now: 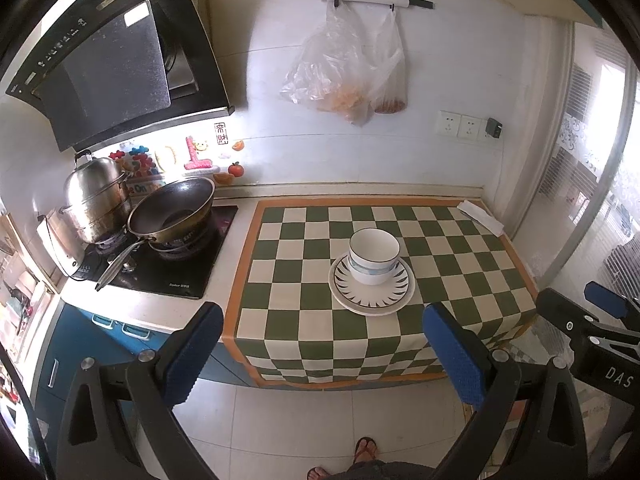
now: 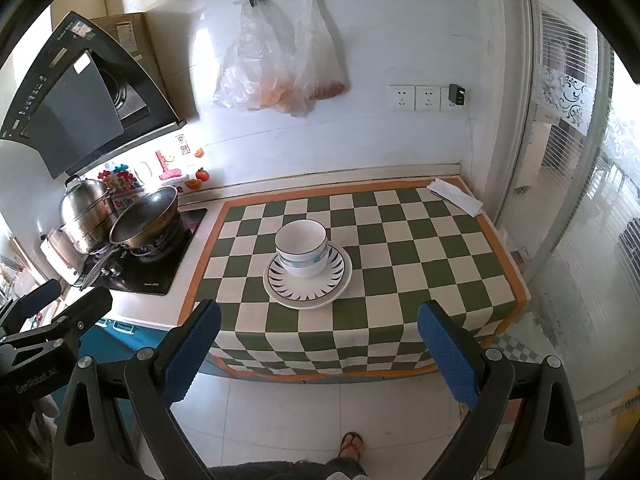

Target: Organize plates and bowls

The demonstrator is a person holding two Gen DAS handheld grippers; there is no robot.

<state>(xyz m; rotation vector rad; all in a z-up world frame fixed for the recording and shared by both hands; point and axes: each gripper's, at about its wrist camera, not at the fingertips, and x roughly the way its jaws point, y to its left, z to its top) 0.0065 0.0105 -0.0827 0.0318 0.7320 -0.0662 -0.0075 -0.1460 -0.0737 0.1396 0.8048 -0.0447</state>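
Observation:
A white bowl (image 1: pixel 374 258) with a dark rim and a blue band stands upright in stacked white plates (image 1: pixel 372 304) with a black spiked pattern, on the green-and-cream checked cloth (image 1: pixel 304 280). In the right wrist view the same bowl (image 2: pixel 302 248) sits on the plates (image 2: pixel 308 294). My left gripper (image 1: pixel 324 344) is open and empty, held back over the floor in front of the counter. My right gripper (image 2: pixel 318 344) is open too, with nothing between its blue pads, also short of the counter edge. Each gripper shows at the side of the other's view.
A wok (image 1: pixel 172 208) and a steel steamer pot (image 1: pixel 96 200) stand on the hob at left, under the range hood (image 1: pixel 112 60). Plastic bags (image 1: pixel 348 68) hang on the wall. A folded white cloth (image 1: pixel 480 218) lies at the far right corner. A person's sandalled foot (image 1: pixel 364 450) is below.

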